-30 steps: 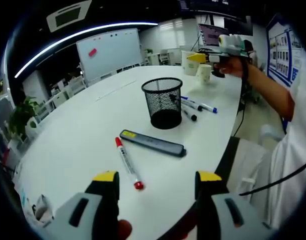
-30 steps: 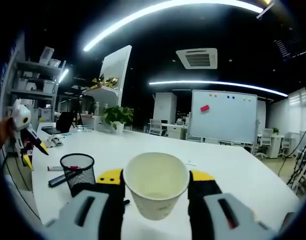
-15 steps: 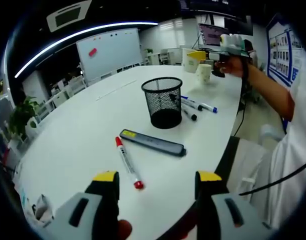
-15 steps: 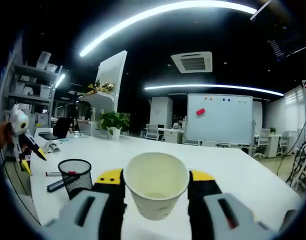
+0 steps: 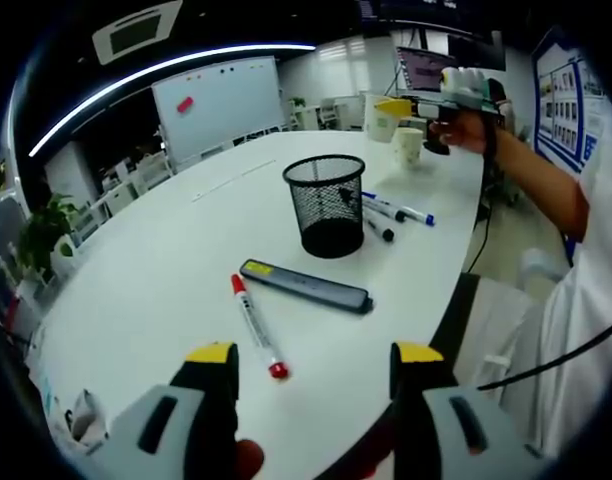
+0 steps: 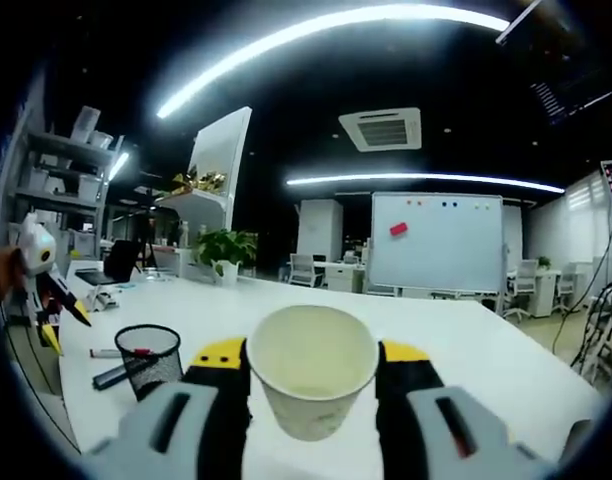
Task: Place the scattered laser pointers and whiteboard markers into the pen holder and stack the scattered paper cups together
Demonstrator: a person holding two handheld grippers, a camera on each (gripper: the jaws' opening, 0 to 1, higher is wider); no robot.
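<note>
My right gripper [image 6: 311, 375] is shut on a white paper cup [image 6: 312, 370], held upright above the white table [image 6: 466, 350]. In the left gripper view that gripper [image 5: 411, 108] carries the cup [image 5: 382, 118] in the air beside a second paper cup [image 5: 407, 147] standing at the table's far end. The black mesh pen holder [image 5: 325, 205] stands mid-table, with blue markers [image 5: 397, 210] lying just beyond it. A red marker [image 5: 254, 326] and a dark laser pointer [image 5: 304, 286] lie nearer. My left gripper [image 5: 312, 372] is open and empty above the near table edge.
A person's arm [image 5: 531, 165] reaches along the table's right side. A whiteboard [image 5: 218, 104] and office chairs stand beyond the table. The other gripper [image 6: 41, 270] shows at the left of the right gripper view, near the holder [image 6: 148, 355].
The right gripper has lifted the cup slightly higher; in its view the table and holder sit lower. The left gripper has not moved.
</note>
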